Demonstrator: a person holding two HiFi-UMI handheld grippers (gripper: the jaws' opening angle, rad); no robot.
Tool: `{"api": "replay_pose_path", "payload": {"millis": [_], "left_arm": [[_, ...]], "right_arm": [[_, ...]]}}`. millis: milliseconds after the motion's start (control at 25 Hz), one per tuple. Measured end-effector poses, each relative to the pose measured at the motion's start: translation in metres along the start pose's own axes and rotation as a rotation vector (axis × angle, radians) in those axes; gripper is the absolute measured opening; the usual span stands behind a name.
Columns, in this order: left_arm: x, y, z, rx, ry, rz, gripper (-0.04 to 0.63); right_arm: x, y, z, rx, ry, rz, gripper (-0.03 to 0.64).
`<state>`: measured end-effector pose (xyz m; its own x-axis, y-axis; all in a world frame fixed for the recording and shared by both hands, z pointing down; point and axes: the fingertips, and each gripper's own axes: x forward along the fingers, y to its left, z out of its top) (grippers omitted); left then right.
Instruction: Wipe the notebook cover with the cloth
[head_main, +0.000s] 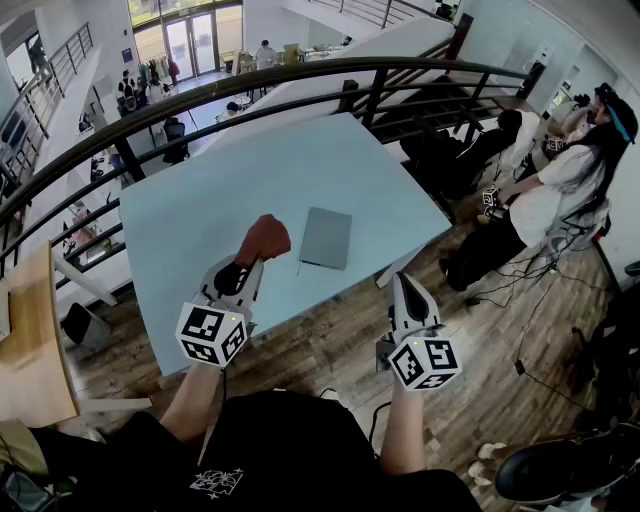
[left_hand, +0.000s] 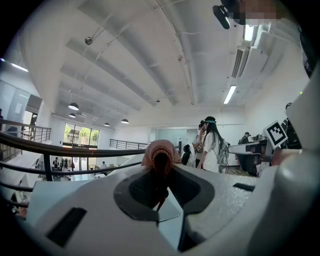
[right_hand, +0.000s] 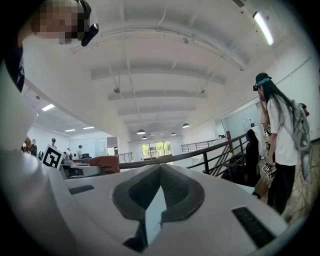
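A grey notebook (head_main: 325, 238) lies shut on the light blue table (head_main: 200, 220), near its front edge. Just left of it, a reddish-brown cloth (head_main: 264, 238) hangs bunched from my left gripper (head_main: 250, 262), which is shut on it above the table. In the left gripper view the cloth (left_hand: 160, 152) sticks out past the jaw tips of the left gripper (left_hand: 159, 167), and a corner of the notebook (left_hand: 169, 209) shows below. My right gripper (head_main: 401, 283) is shut and holds nothing, over the floor beside the table's front right edge. From the right gripper (right_hand: 161, 170) the cloth (right_hand: 104, 163) shows at the left.
A black curved railing (head_main: 300, 75) runs behind the table. A person in white (head_main: 560, 185) stands at the right by other seated people. A wooden desk (head_main: 30, 340) lies at the left, with wood floor (head_main: 330, 340) below my arms.
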<state>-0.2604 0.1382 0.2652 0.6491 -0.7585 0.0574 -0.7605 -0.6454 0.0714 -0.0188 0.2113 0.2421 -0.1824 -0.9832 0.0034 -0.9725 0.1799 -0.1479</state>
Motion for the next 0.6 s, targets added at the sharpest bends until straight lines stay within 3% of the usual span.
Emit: {"api": "replay_pose_path", "payload": {"millis": [600], "left_arm": [[0.006,0.023,-0.002,-0.007,-0.003,-0.047,0.069]], "right_arm": [[0.020,0.022,-0.006,0.029,-0.007,0.000,0.008]]}}
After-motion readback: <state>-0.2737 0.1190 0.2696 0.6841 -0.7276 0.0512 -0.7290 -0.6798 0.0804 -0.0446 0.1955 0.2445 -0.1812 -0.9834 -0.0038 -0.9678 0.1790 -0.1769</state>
